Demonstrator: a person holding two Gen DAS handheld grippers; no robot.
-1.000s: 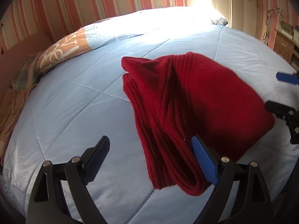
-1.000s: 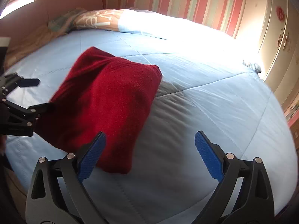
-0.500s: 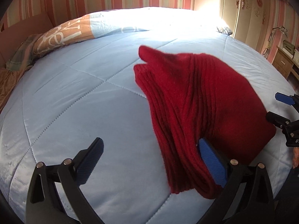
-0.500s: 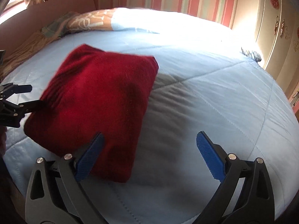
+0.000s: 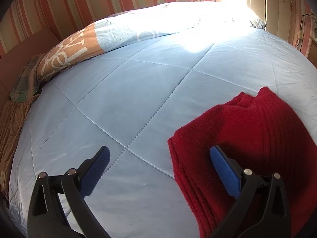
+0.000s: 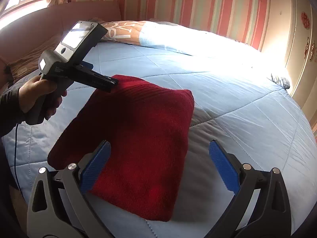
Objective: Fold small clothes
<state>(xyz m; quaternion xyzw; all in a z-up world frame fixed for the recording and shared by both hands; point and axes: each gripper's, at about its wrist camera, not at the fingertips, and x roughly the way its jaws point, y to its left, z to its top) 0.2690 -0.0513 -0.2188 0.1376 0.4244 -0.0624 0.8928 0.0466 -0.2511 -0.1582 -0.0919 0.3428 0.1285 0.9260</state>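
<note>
Left gripper (image 5: pixel 158 170) spread wide and empty over bare quilt (image 5: pixel 138 91), right gripper (image 6: pixel 158 166) likewise spread above the folded red knit garment (image 6: pixel 138 138), which lies flat on the bed, apparently released since folding looks finished.

A deep red ribbed knit garment (image 6: pixel 138 138) lies on a pale blue quilt (image 5: pixel 128 103) stitched in diamonds. Behind, a pillow (image 5: pixel 65 53) printed tan with white lettering meets wallpaper (image 6: pixel 198 4) striped pink, cream and green. Black fingers (image 5: pixel 97 168) carry bright blue pads (image 6: pixel 221 168).
</note>
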